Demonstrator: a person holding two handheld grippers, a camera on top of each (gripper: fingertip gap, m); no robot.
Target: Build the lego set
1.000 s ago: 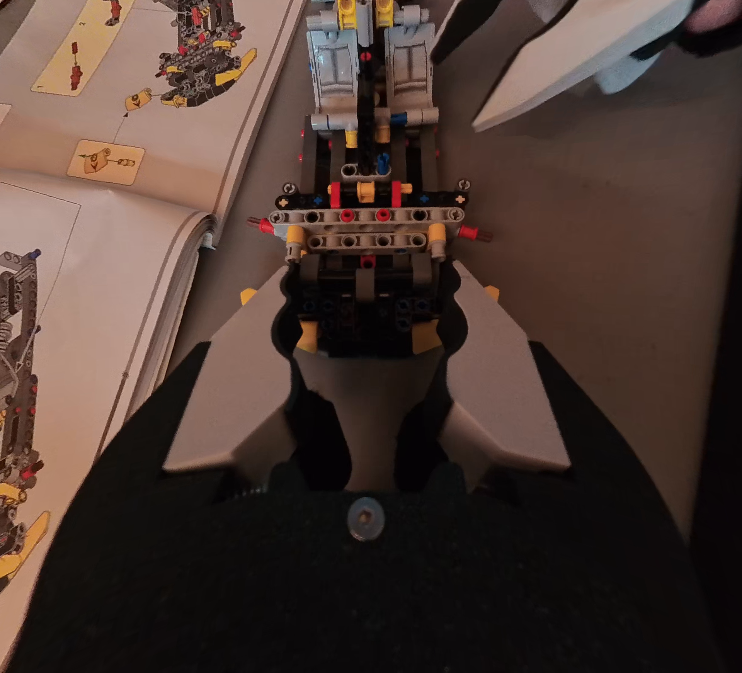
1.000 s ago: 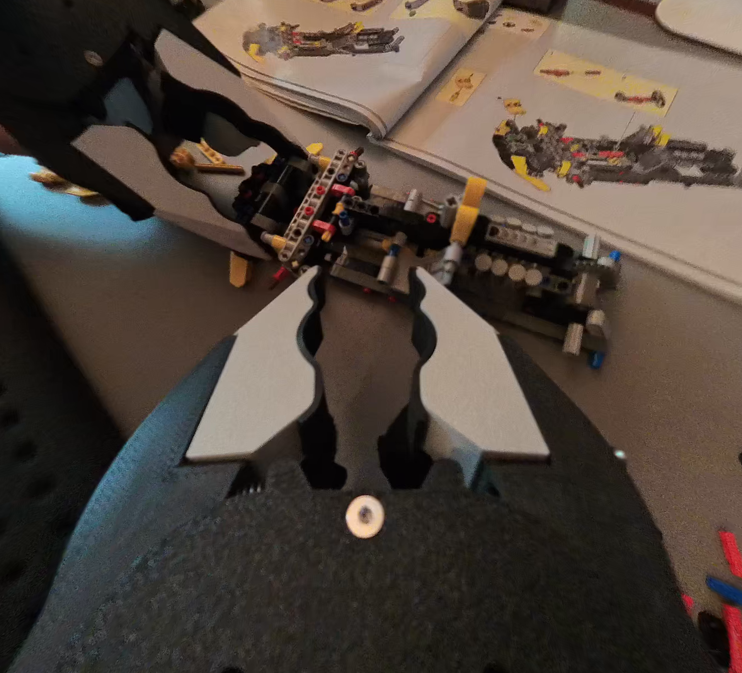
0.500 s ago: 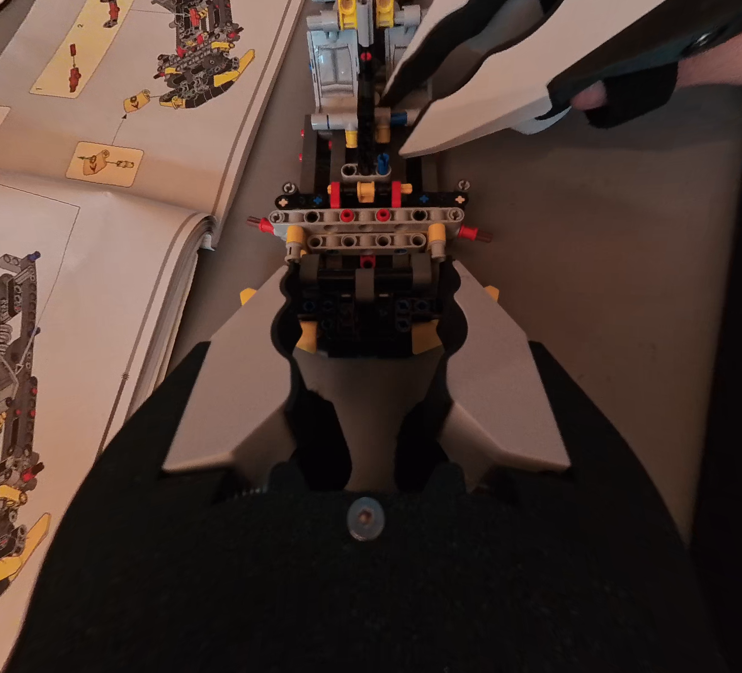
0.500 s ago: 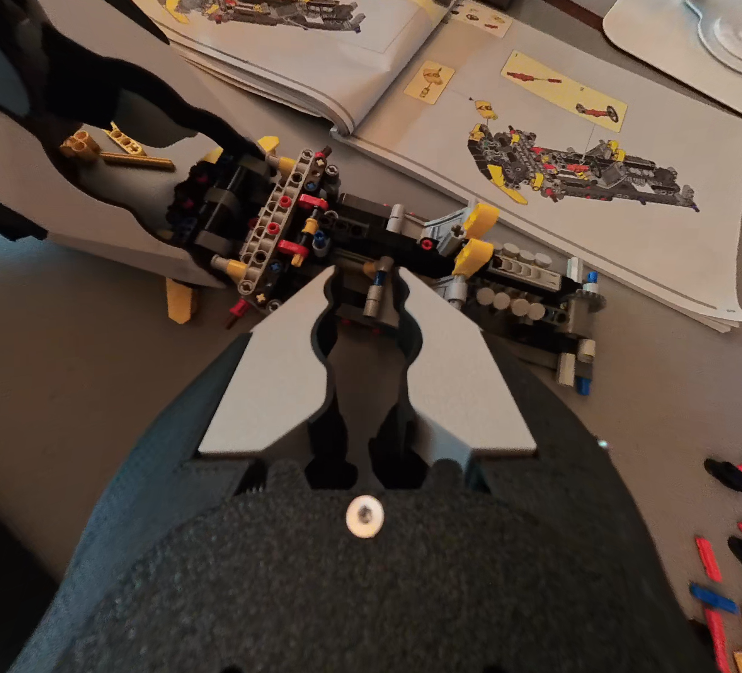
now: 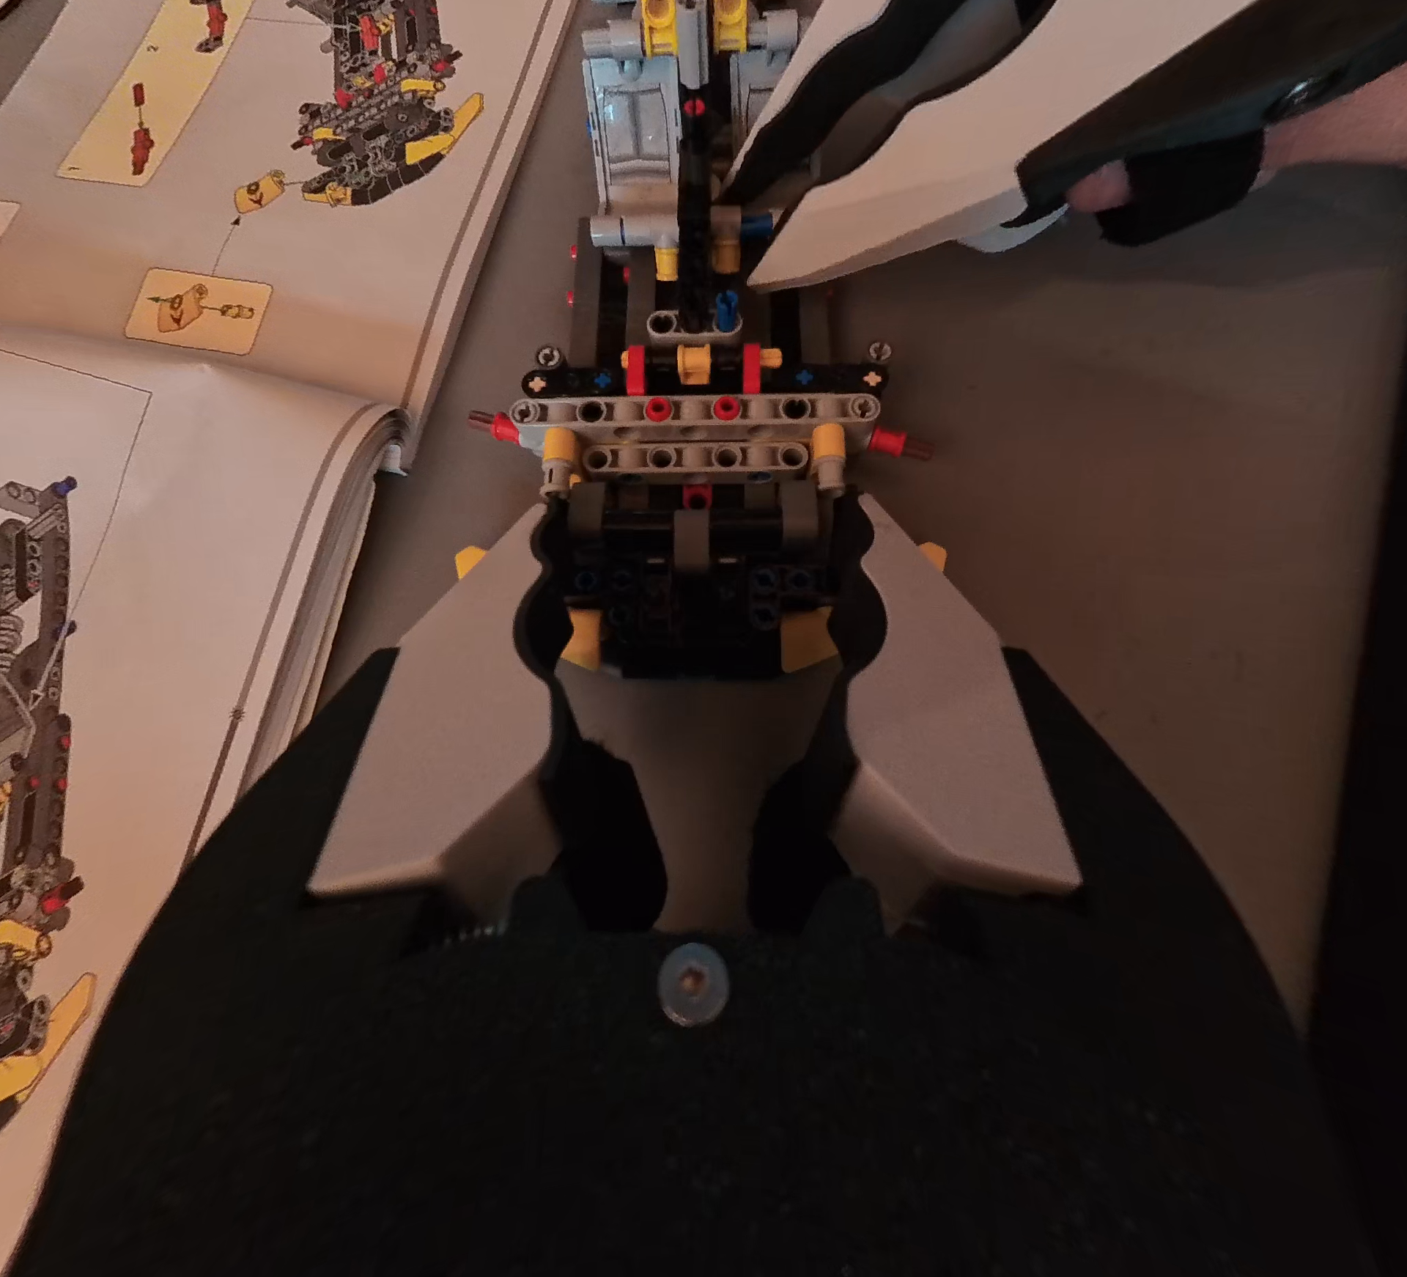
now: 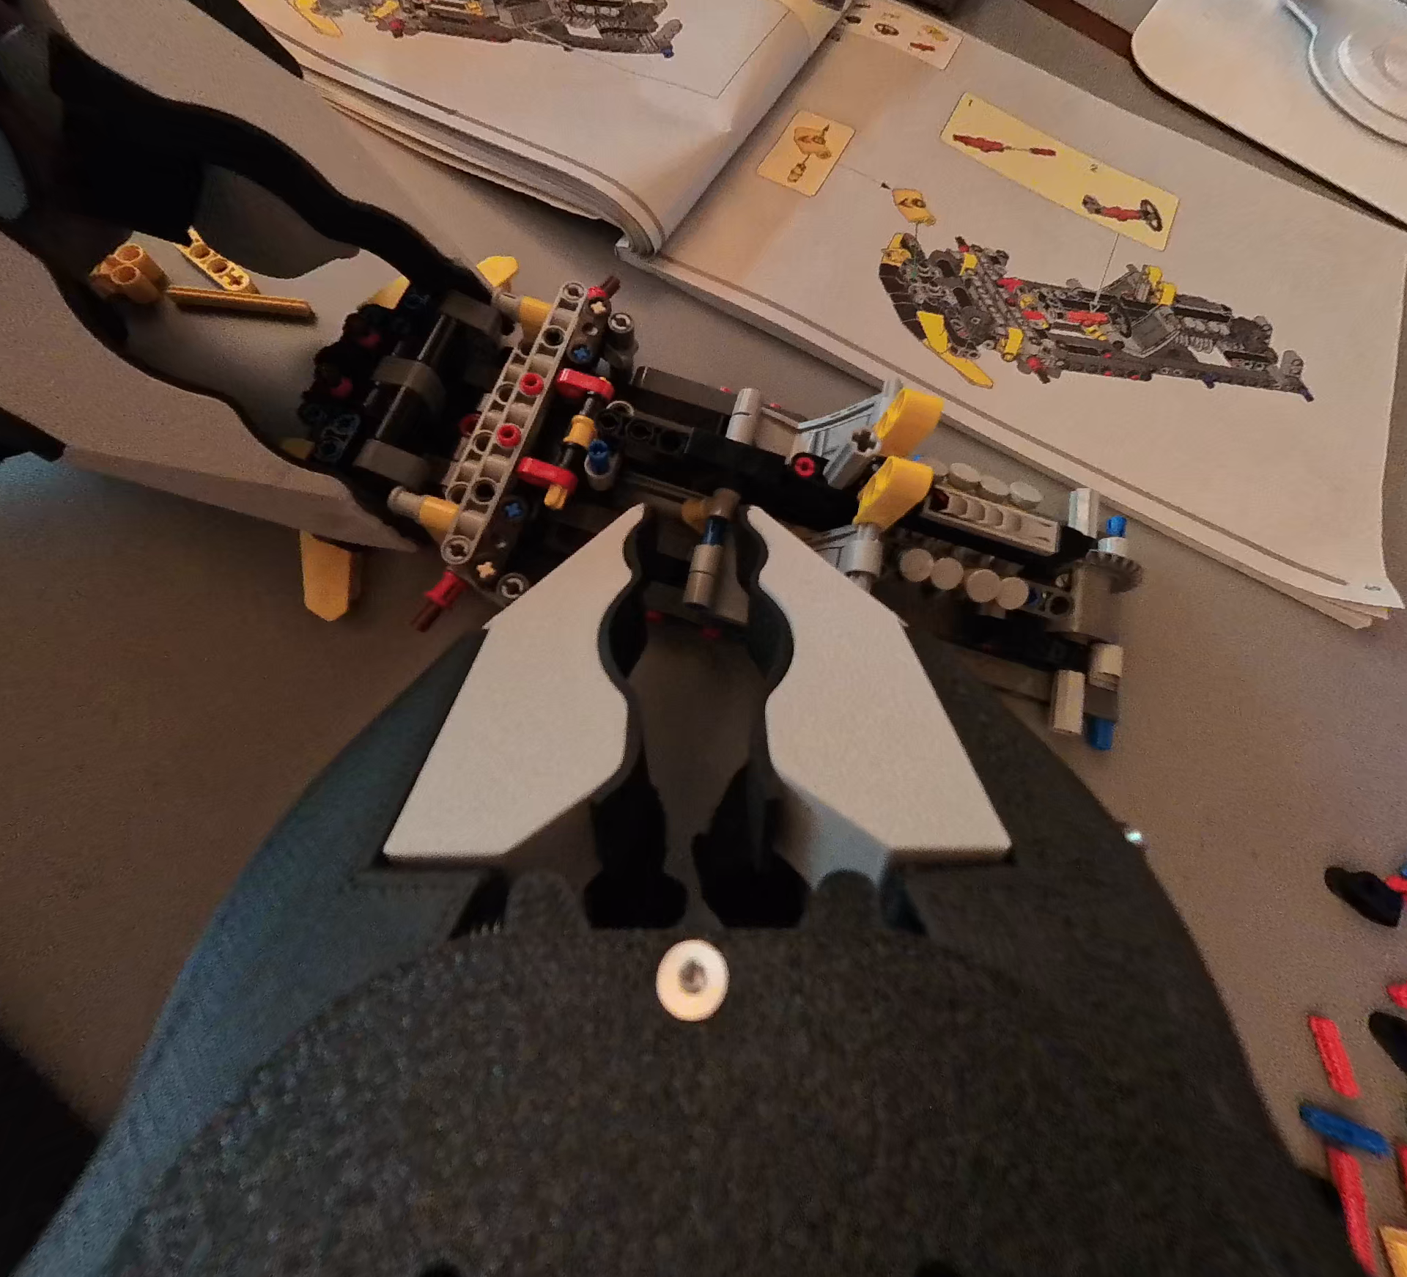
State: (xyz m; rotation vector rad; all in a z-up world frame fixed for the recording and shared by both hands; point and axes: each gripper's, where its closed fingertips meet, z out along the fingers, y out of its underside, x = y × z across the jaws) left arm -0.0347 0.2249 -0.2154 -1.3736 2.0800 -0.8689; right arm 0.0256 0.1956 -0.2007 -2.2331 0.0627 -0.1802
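Flanking lego model (image 5: pixel 693 433): instruction booklet (image 5: pixel 228 250).

Lighting is dim and warm. The table (image 5: pixel 1066 555) shows soft shadows. Wide-angle distortion bends the instruction booklet (image 6: pixel 990 342) toward 1 o'clock. The right gripper (image 5: pixel 750 239) is motion-blurred at 1 o'clock; the frame at 6 o'clock is near-black.

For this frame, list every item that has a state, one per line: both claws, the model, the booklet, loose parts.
Left claw: closed on the front end of the lego car chassis.
Right claw: fingers on either side of a grey pin on the chassis side; contact unclear.
Lego car chassis: part-built, flat on the table.
Instruction booklet: lying open.
Loose red and blue pieces: scattered on the table, untouched.
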